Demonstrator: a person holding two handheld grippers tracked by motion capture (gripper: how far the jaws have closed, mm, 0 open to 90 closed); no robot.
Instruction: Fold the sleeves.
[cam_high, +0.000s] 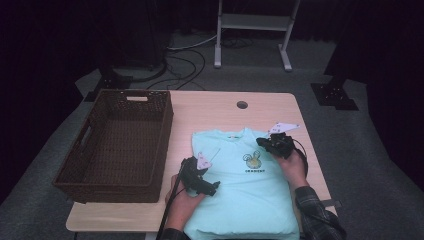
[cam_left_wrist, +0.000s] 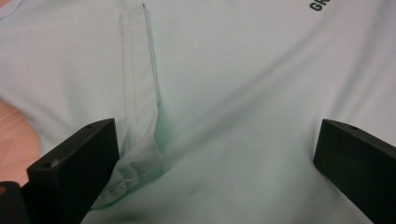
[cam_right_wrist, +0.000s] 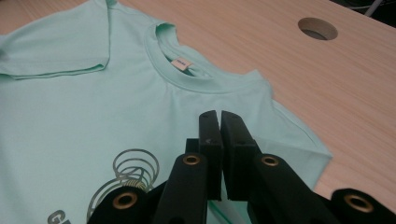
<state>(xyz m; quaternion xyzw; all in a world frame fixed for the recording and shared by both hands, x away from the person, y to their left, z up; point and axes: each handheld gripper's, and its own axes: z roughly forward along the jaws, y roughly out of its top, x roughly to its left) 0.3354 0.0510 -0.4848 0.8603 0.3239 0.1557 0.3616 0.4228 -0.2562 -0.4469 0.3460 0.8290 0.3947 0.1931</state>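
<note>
A mint-green T-shirt (cam_high: 245, 195) lies face up on the wooden table (cam_high: 210, 107), its sides folded in and its printed logo (cam_high: 254, 161) showing. My left gripper (cam_high: 212, 187) hovers over the shirt's left part. In the left gripper view its jaws stand wide open (cam_left_wrist: 215, 140) just above the cloth (cam_left_wrist: 243, 84), with the folded sleeve edge (cam_left_wrist: 140, 98) beside the left jaw. My right gripper (cam_high: 265, 142) is over the shirt's right shoulder. In the right gripper view its jaws (cam_right_wrist: 219, 121) are pressed together with nothing between them, pointing toward the collar (cam_right_wrist: 187, 74).
A dark woven basket (cam_high: 120, 145) stands on the table's left part, next to the shirt. A round cable hole (cam_high: 242, 105) sits in the tabletop beyond the collar. A white stand (cam_high: 252, 22) and cables lie on the floor behind the table.
</note>
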